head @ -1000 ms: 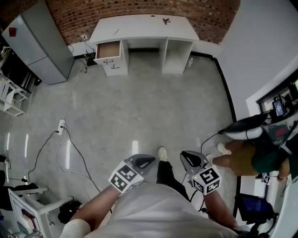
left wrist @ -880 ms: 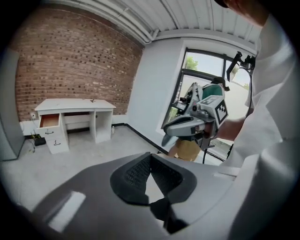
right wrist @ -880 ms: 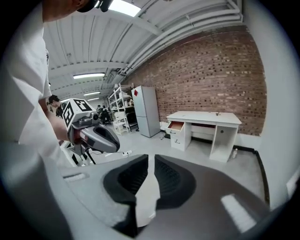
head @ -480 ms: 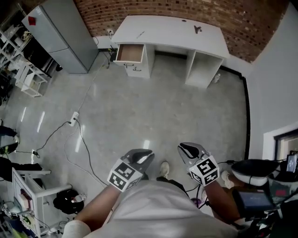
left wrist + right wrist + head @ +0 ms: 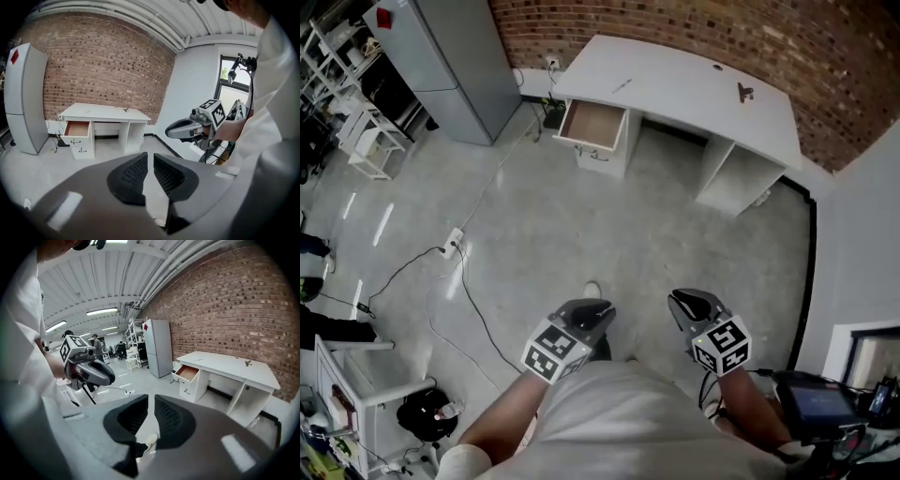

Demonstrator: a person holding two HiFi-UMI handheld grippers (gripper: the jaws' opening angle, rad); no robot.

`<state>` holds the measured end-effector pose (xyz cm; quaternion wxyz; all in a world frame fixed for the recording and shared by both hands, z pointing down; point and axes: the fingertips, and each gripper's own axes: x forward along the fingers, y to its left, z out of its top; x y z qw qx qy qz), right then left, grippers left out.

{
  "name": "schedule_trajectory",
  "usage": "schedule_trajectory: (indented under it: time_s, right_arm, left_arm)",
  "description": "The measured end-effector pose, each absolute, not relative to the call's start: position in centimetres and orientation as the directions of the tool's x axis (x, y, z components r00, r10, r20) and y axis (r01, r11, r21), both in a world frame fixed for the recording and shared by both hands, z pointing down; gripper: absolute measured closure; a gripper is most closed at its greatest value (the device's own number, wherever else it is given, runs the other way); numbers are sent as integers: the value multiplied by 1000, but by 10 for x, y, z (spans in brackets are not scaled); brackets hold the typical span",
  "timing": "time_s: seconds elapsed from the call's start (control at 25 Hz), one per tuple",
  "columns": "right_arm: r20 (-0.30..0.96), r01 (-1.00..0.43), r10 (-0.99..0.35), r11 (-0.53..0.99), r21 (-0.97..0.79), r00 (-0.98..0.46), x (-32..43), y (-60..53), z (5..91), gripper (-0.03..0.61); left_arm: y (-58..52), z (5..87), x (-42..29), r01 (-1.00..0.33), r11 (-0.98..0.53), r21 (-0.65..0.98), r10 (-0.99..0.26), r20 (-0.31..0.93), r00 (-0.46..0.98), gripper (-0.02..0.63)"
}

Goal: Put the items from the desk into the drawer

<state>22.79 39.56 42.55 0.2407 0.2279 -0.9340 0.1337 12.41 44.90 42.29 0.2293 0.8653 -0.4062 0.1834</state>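
Far across the floor a white desk [image 5: 675,80] stands against the brick wall, its top left drawer [image 5: 592,124] pulled open and looking empty. On the desktop lie a small dark item [image 5: 744,91] and a thin pen-like item [image 5: 622,85]. Close to my body and well short of the desk, my left gripper [image 5: 591,314] and right gripper [image 5: 686,305] are held side by side. Each is shut with nothing between its pads. The left gripper view shows the desk [image 5: 105,112] and drawer [image 5: 77,128]. The right gripper view shows the drawer [image 5: 187,372] and the dark item [image 5: 248,363].
A tall grey cabinet [image 5: 450,66] stands left of the desk. A power strip [image 5: 453,246] with trailing cables lies on the floor at the left. White shelving [image 5: 370,141] and a black bag [image 5: 431,412] sit along the left side. A dark screen device [image 5: 816,403] is at lower right.
The view has swung and moved forward: the desk now sits further right and a little larger. The person at the right edge has left the picture. Both grippers stay shut.
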Motion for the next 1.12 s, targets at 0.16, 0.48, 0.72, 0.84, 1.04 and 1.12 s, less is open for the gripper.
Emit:
schedule_trajectory:
  time_s: [0.16,0.48,0.72,0.84,1.04,1.12]
  right_arm:
    - [520,-518,-383,844,-138,-763,181,320,415,548]
    - [502,-571,-438,809,-143,-746,110,183,400,548]
    - [526,-558,-416,818,-138,-741,83,116,402,548]
    - [526,-550,-402,820,-158,-750,68,76,407,548]
    - [508,-492,-344,849,-190,-790,42,-6,419,548]
    - [501,-465,-316,862,-202,-805,35,-43,421,548]
  left_arm:
    - [362,425,77,-764,-596,248,-594,503,627,566]
    - [206,417,2,-715,-667,208,-541,525,657,566]
    - [123,415,-19,-723,-658,212,-556,511,656,566]
    - [81,419,-32,-733,-648,206,-563,518,643,566]
    - [-5,437,-48,-761,-617,202,-563,562,606,561]
    - [-46,442,-52,-776,-601,191,-569,580,583,555]
